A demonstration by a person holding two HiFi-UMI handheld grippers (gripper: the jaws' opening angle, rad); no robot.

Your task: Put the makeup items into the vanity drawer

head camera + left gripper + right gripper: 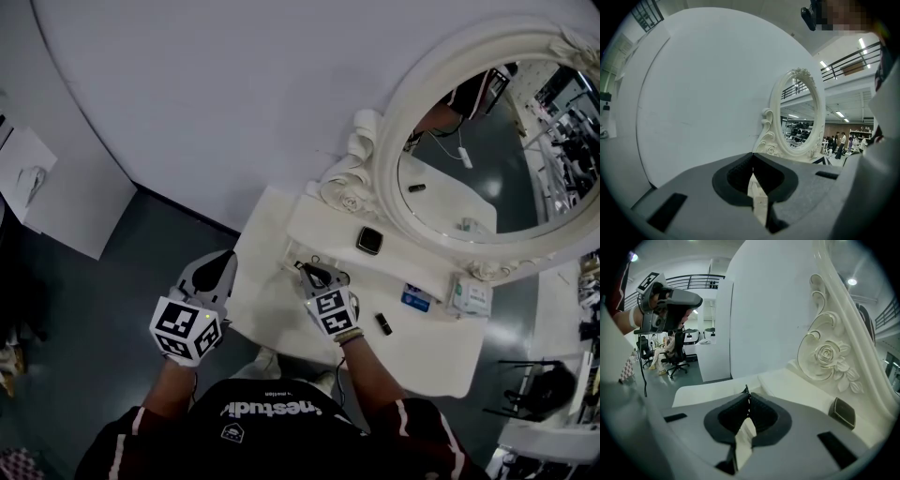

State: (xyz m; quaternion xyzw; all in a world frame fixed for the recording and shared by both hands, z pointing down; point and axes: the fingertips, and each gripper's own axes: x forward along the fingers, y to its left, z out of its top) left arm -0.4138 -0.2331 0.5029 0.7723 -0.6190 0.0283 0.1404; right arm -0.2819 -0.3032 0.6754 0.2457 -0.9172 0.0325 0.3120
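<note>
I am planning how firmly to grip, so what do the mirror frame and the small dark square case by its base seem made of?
Mirror frame: probably moulded resin or painted wood, cream and faintly glossy, given its crisp rose relief. Square case: likely hard plastic, dark, satin, lighter rim.

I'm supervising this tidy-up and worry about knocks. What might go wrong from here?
The small black tube lies right beside the right forearm; a sweep may knock it away. The dark compact sits close under the mirror frame; the right gripper, jaws shut, could bump the carving when reaching.
</note>
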